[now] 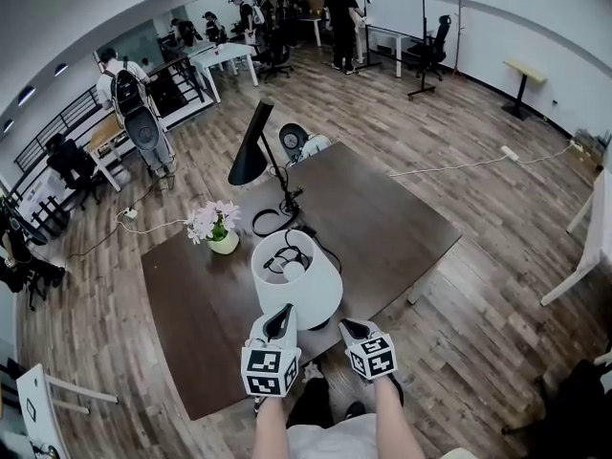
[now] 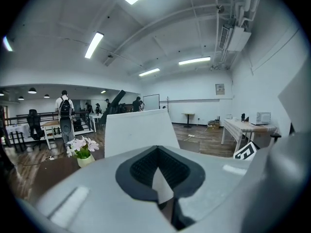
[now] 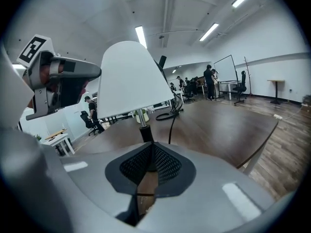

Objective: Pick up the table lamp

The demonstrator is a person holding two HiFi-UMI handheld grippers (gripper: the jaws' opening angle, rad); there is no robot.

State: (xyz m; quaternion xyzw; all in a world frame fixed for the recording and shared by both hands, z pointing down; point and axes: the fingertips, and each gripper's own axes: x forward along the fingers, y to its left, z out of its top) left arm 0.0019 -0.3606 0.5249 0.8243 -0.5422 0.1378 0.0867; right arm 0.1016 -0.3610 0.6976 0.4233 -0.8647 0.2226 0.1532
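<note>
The white table lamp with its tapered shade [image 1: 296, 277] stood on the dark brown wooden surface [image 1: 382, 228], near its 6 o'clock edge and not yet lifted. The left gripper [image 1: 281, 315], at the lamp's 7 o'clock, and the right gripper [image 1: 350, 328], at 5 o'clock, hovered just beside the shade. Both had their jaws drawn together on nothing, so the grasp and the lift were still to come.

Table lamp [image 1: 296, 280] on table [image 1: 387, 220]; flowerpot [image 1: 223, 243] left, desk lamp [image 1: 252, 147] behind.
</note>
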